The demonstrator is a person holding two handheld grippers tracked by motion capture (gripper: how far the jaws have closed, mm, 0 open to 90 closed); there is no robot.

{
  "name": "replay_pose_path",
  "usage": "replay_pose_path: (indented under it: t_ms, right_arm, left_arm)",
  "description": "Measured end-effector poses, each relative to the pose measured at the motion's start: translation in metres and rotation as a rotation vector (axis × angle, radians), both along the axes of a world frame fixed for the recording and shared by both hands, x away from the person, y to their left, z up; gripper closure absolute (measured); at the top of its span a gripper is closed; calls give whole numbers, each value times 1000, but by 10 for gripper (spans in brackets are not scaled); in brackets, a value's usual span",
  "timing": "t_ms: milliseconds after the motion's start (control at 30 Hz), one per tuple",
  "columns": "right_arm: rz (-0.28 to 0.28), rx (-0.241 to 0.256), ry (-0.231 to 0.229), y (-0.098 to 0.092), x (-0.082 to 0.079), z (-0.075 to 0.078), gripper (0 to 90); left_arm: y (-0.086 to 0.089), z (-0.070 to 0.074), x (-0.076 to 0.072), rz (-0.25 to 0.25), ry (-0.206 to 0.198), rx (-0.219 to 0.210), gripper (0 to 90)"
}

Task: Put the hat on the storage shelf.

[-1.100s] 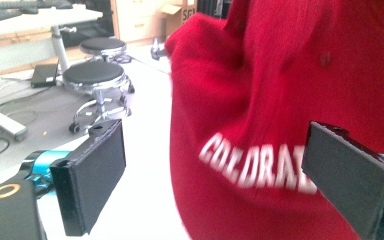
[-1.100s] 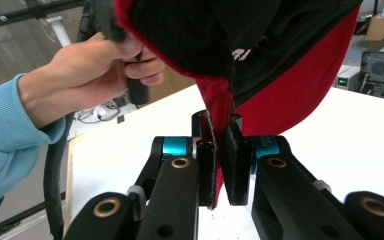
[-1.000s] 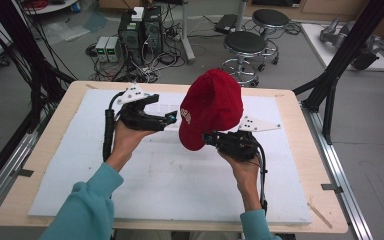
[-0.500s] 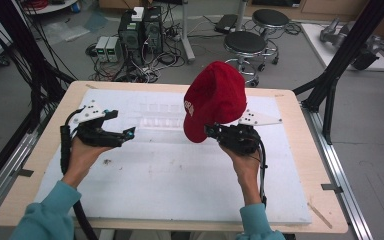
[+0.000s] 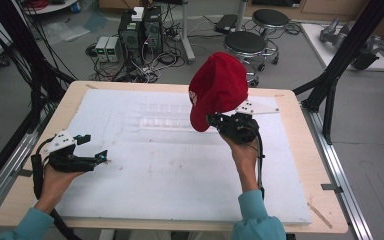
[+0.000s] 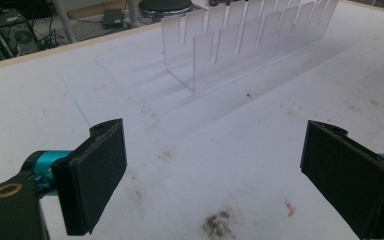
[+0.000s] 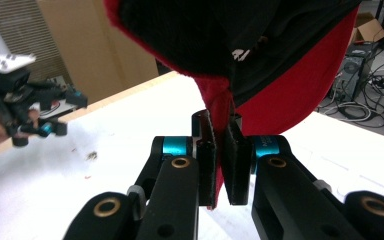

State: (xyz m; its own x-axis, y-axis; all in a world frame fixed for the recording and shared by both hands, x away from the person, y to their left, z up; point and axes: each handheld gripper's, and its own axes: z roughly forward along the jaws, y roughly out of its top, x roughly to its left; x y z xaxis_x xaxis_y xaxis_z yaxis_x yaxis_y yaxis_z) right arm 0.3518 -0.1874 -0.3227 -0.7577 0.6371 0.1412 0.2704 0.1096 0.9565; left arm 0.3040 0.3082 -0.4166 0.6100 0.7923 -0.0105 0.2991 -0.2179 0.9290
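Right gripper (image 5: 214, 120) holds the red cap (image 5: 216, 87) up in the air above the far right part of the white foam mat (image 5: 180, 175), jaws pressed together on a fold of the cap's red edge; the right gripper view shows the fabric pinched flat between the two black pads (image 7: 236, 155), with the dark lining of the crown hanging open above them. Left gripper (image 5: 94, 150) sits low at the near left of the mat, well apart from the cap, jaws spread wide and holding nothing; its own view looks across bare mat toward the clear slotted rack (image 6: 250, 40) at the far side. Judgement: the cap hangs from one thin pinch, so it can swing or twist. To do this step well, keep the right grip firm and the wrist steady, and move slowly so the crown does not flop. If the cap is meant for the rack or the mat, lower it crown-first and release only once it rests. The left gripper could come in to steady the free rim, approaching from below.
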Motion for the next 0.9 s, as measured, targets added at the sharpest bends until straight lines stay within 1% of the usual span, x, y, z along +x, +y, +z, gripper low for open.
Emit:
replay_pose_path:
  t_ms: [33,100,133,233,300,367,433,467,500,733,800,833,900]
  right_arm:
    - [-4,-8,-1,1,2,1,859]
    - [-11,-21,-5,3,5,1,859]
    - [-12,-25,-6,3,7,1,859]
    - [-22,-40,5,5,14,1,859]
    - [-30,-44,1,6,18,0,859]
    - [-35,-45,-2,7,22,-2,859]
    - [-37,-48,4,8,26,-4,859]
    - [-42,-50,6,9,28,-5,859]
    - [-37,-50,7,9,30,-5,859]
    - [-31,-83,-7,18,39,-4,859]
    - [-36,-87,-7,20,42,-5,859]
    - [-36,-79,0,20,43,-6,859]
    - [-36,-88,-1,20,45,-8,859]
  left_arm:
    - [2,-3,-1,-1,-7,-12,117]
    - [6,-7,-3,0,-3,-31,117]
    - [7,-8,-4,4,-11,-32,117]
    - [9,-14,-7,4,-15,-28,117]
    - [10,-19,-10,8,-10,-30,117]
    - [12,-24,-13,19,-19,-38,117]
    - [15,-29,-15,35,-12,-49,117]
    - [16,-31,-16,42,-15,-54,116]
    - [17,-30,-18,45,-32,-63,117]
    - [15,-31,-18,49,-33,-41,123]
    - [15,-31,-19,52,-38,-38,124]
    - [15,-31,-19,51,-42,-38,124]
    - [15,-31,-20,51,-47,-36,127]
